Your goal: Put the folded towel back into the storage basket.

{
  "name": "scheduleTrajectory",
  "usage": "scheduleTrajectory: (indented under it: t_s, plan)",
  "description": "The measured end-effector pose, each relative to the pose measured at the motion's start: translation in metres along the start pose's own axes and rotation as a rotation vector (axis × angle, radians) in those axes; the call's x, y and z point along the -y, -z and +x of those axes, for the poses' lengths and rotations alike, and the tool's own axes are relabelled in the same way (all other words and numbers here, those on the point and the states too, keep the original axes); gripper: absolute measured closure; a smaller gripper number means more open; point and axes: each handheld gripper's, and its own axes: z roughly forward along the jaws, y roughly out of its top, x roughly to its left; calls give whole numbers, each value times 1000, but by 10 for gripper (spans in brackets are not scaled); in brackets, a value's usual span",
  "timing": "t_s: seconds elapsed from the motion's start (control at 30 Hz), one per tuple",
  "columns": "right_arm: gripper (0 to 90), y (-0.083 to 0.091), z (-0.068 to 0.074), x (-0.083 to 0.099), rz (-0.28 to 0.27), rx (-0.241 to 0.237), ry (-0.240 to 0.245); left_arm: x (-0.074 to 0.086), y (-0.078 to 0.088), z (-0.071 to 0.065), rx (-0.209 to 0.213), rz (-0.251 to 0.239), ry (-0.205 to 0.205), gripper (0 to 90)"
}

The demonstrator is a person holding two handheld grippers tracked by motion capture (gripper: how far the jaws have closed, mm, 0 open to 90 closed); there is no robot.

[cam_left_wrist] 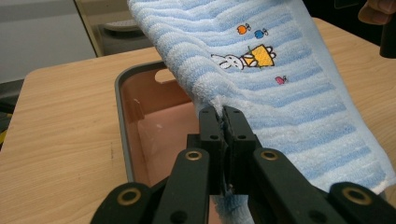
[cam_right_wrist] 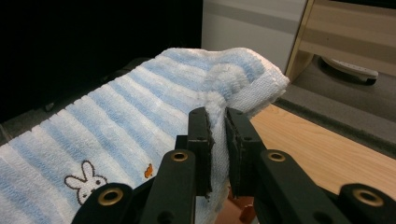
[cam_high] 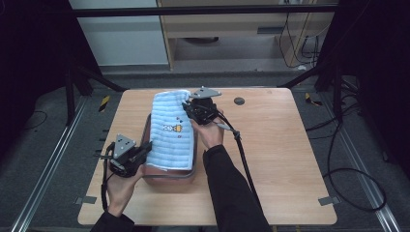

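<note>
**Striped towel stretched between both tools over the pink tub**

Your bench point(cam_high: 270, 159) carries a pink tub point(cam_high: 169, 175) with a grey rim, which sits just in front of your left tool point(cam_left_wrist: 223, 114) and just below its tips. Above the tub hangs the blue-and-white striped towel point(cam_high: 171, 128), spanning from your left tool to your right tool point(cam_right_wrist: 217, 116). You have the left tool pressed together on the towel's near edge, cloth bunched between the pads. Your right tool pinches the far edge, with a fold of towel rising between its pads and curling over beyond them. The small rabbit picture point(cam_left_wrist: 243, 58) on the towel lies just ahead of your left tool.
</note>
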Motion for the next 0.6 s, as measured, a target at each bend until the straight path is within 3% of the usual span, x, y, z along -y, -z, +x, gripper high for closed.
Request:
scheduleTrajectory:
  t_s: [0.4, 0.47, 0.6]
  plan:
    - [812, -13, 1, 18, 38, -3, -12, 12, -8, 1, -9, 52, 0, 874]
    - [812, -16, 1, 20, 43, -3, -9, 15, -10, 0, -5, 67, 15, 874]
    - [812, -21, 0, 25, 55, -1, -10, 18, -14, 1, -16, 80, -9, 873]
